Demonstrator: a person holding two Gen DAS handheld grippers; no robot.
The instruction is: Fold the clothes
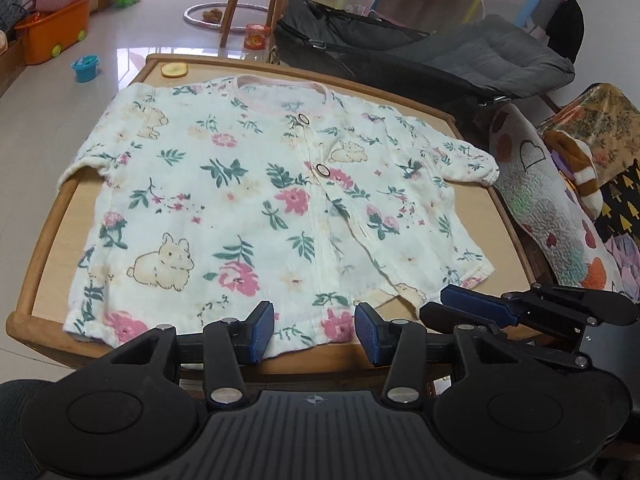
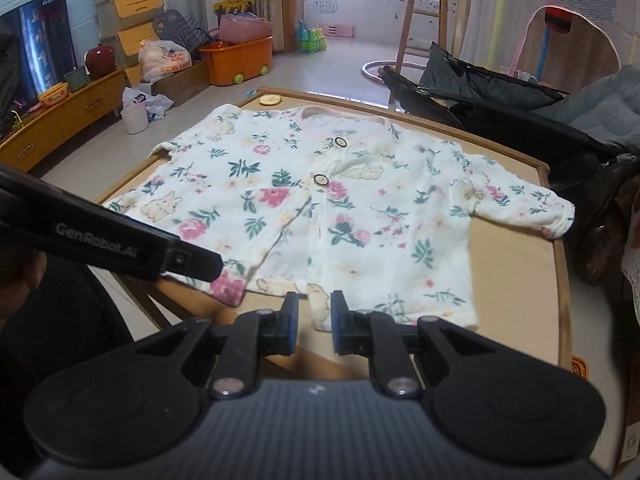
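From the left wrist, a flowered shirt (image 1: 256, 204) lies spread flat on a wooden table (image 1: 472, 204), collar toward the far edge, hem at the near edge; the left gripper (image 1: 315, 332) stands with its blue pads apart over the hem, nothing pinched, and the right gripper (image 1: 452, 306) lies near the hem's right corner. From the right wrist, the right gripper (image 2: 314, 320) has its pads close together with a narrow gap, empty, at the shirt's (image 2: 360, 208) near hem, the table (image 2: 520, 280) bare beside it.
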